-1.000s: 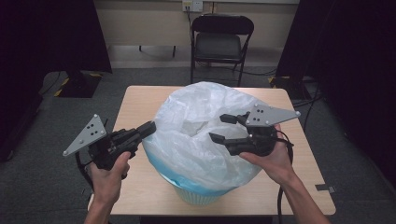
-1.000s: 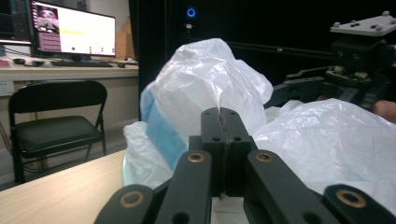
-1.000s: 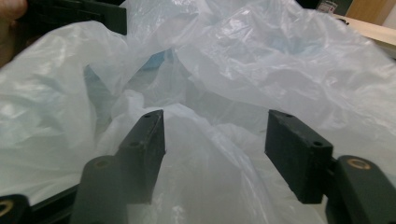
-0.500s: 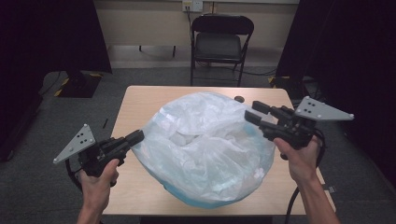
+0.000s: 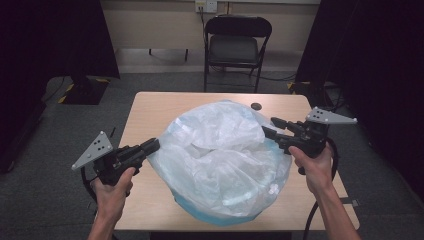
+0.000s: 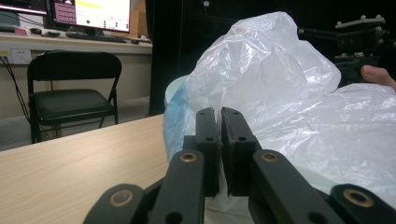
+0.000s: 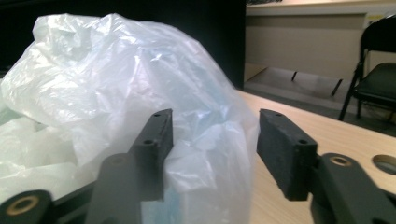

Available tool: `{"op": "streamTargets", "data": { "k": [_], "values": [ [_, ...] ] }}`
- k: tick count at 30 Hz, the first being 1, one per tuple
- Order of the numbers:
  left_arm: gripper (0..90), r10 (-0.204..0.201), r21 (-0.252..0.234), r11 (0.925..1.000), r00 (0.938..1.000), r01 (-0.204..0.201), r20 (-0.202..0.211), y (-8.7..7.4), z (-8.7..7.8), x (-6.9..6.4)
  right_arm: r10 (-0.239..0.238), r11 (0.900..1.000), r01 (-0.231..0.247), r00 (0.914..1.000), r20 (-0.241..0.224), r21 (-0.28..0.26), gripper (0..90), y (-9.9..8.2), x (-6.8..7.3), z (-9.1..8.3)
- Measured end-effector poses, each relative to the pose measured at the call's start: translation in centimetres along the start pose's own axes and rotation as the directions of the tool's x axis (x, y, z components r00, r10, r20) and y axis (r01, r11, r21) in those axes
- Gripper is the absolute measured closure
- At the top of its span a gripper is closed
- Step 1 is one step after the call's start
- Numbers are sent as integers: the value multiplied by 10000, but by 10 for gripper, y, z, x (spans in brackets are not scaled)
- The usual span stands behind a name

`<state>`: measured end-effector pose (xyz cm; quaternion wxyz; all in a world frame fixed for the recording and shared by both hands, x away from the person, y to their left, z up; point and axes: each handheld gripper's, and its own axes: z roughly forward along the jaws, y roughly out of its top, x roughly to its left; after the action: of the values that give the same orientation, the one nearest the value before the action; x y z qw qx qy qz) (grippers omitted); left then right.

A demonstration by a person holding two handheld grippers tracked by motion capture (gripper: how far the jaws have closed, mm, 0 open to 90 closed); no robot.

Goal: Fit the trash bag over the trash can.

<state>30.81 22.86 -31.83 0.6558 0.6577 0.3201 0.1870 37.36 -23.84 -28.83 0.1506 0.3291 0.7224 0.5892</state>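
Observation:
A large translucent white plastic bag [image 5: 220, 160] is draped over a light blue bin [image 5: 220, 218] in the middle of the wooden table [image 5: 150, 110]. My left gripper [image 5: 156, 145] is at the bag's left edge. In the left gripper view its jaws [image 6: 219, 113] are shut with a thin fold of the bag [image 6: 280, 84] pinched between them. My right gripper [image 5: 268, 128] is at the bag's right side; its jaws [image 7: 215, 122] have just been opening and stand apart, with bag film [image 7: 116, 79] bulging between them, unpressed.
A black folding chair [image 5: 237, 47] stands beyond the table's far edge. A small round hole [image 5: 256, 106] is in the tabletop near the back right. Dark curtains hang at both sides. Bare tabletop lies at the far left and near right corners.
The right gripper has moved from over the bag's top out to its right side. The left gripper has drawn left and lower with the bag's edge. The bag now lies wider and flatter.

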Motion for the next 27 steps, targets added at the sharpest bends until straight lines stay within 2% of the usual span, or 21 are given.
{"op": "streamTargets", "data": {
  "k": [2,5,8,10,13,15,17,19,21,24,27],
  "values": [
    [866,-83,-52,10000,9999,83,58,1,-1,3,-134,9999,135,9998,-155,66,713,1,1,4],
    [864,-256,-121,9996,9997,256,-1,-2,-2,8,-269,9995,269,9996,35,-140,889,3,1,6],
    [861,-378,-185,9991,9992,376,-110,-3,0,11,-387,9987,394,9990,221,-323,900,8,0,10],
    [846,-353,-300,9989,9993,348,-158,-1,1,12,-748,9963,772,9952,631,-376,900,12,2,14],
    [836,-163,-635,9979,9998,154,-132,4,2,11,-960,9899,1035,9922,790,-970,900,20,6,15],
    [827,9,-740,9973,9996,-29,-273,8,2,9,-1041,9824,1170,9902,932,-1454,900,27,8,13],
    [822,216,-866,9959,9986,-258,-485,9,4,9,-1079,9768,1288,9861,1263,-1712,900,32,9,12],
    [822,180,-782,9967,9979,-228,-616,9,5,11,-1046,9744,1309,9836,1467,-1830,900,35,8,11],
    [845,-57,-551,9985,9974,17,-719,4,7,15,-908,9799,1184,9814,1691,-1606,900,34,5,14],
    [892,-483,-391,9982,9961,455,-733,-6,10,21,-777,9916,942,9818,1733,-890,900,24,-4,23],
    [900,-562,-2,9984,9959,563,-709,-13,14,22,-559,9975,624,9847,1649,-340,900,13,-13,32]
  ]
}}
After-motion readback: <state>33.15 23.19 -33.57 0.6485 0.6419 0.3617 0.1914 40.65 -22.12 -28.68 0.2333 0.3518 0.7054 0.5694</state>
